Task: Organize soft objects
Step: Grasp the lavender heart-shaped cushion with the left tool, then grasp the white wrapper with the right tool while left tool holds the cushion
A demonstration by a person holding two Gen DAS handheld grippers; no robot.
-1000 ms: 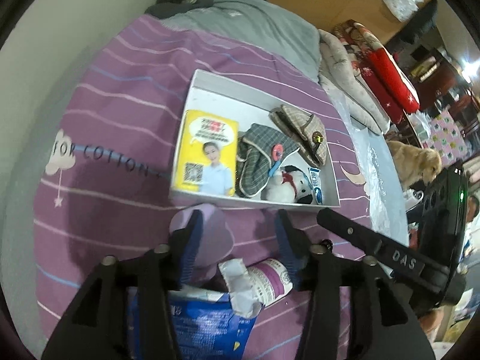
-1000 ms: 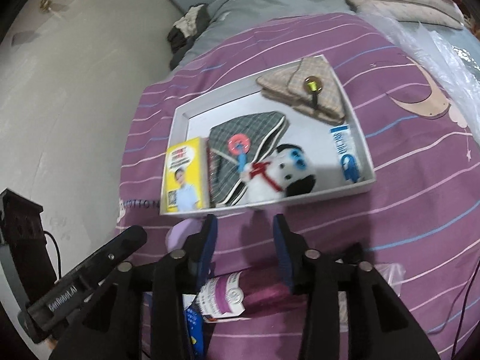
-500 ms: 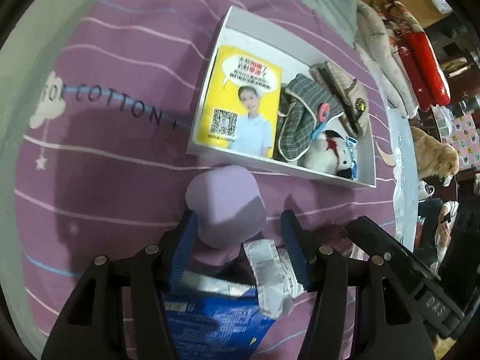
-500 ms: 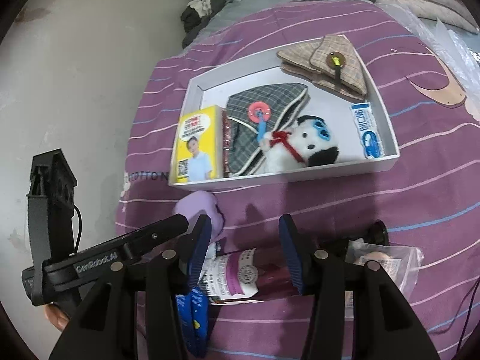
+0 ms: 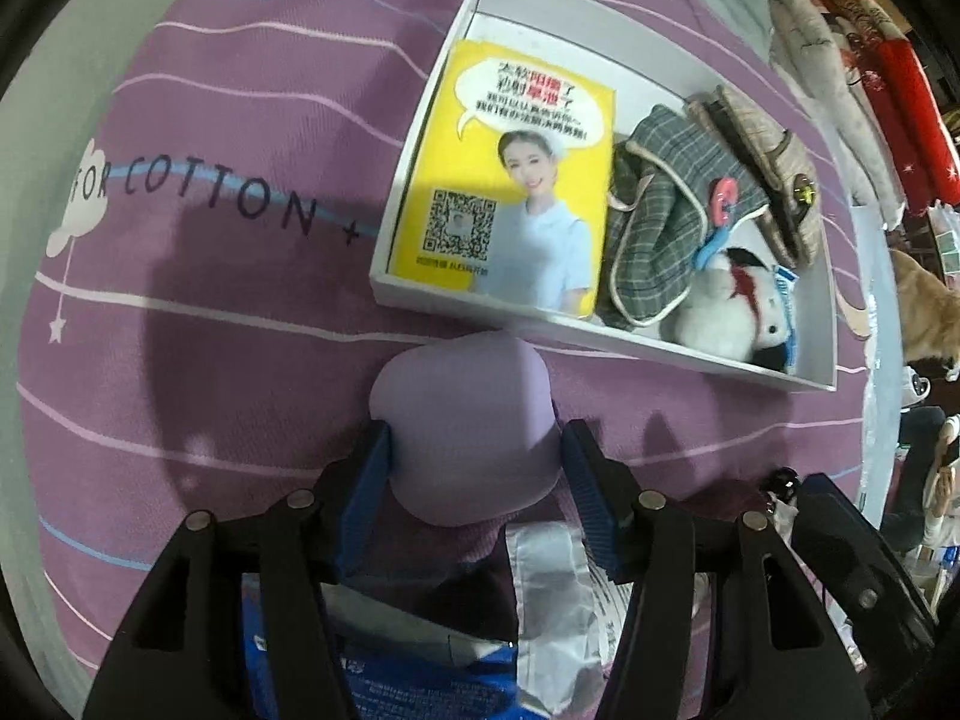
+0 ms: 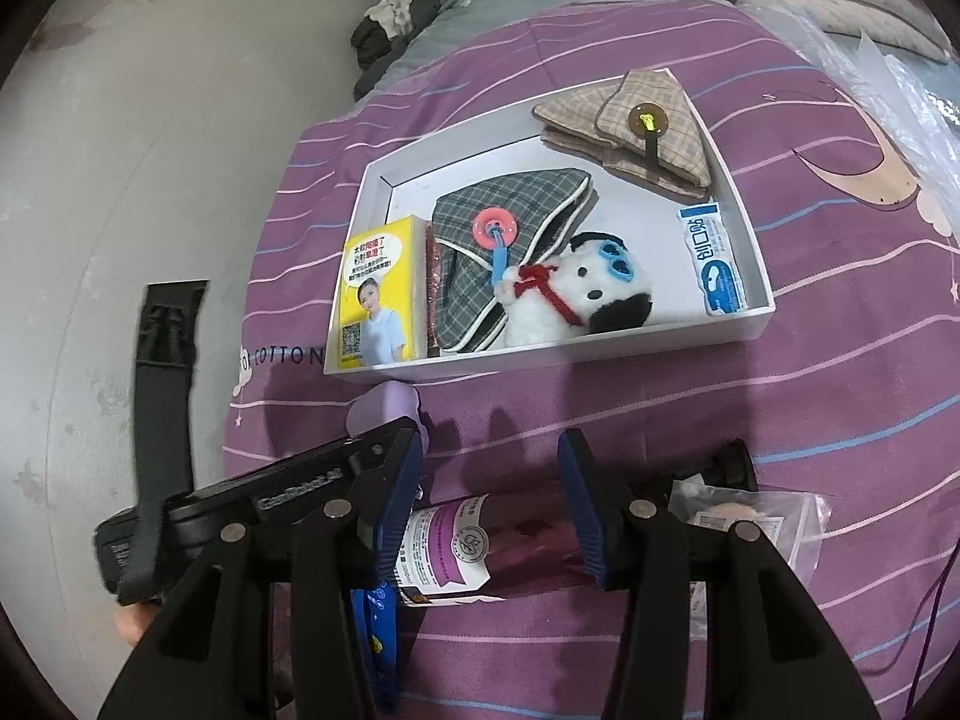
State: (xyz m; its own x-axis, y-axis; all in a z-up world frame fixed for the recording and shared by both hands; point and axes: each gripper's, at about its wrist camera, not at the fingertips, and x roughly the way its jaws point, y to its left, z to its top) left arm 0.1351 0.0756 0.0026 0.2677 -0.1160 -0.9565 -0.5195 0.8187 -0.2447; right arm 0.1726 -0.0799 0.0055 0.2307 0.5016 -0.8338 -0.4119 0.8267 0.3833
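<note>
Two hand-held grippers work over a purple striped bedsheet, with a white tray lying at 12 o'clock of both. The tray already carries a yellow leaflet packet, a grey plaid pouch, a beige plaid pouch, a plush panda and a small blue-and-white sachet.

Risk, as a judgement: the lilac soft cushion sits just beside the tray's near wall, so a lift that is too shallow could catch that wall and shove the tray. Because the cushion yields, a squeeze near its edge could let it slip or spring out. Silver wrapper and blue packaging lie at 6 o'clock, under the fingers, and could be dragged along.

The left hand-held gripper stands about half open, its blue pads flanking the cushion at 9 and 3 o'clock; contact looks light, and a firm grip is not evident.

The right hand-held gripper is likewise about half open and holds nothing; a purple-labelled bottle lies on the sheet between and below its fingers, whether touched cannot be told.
</note>
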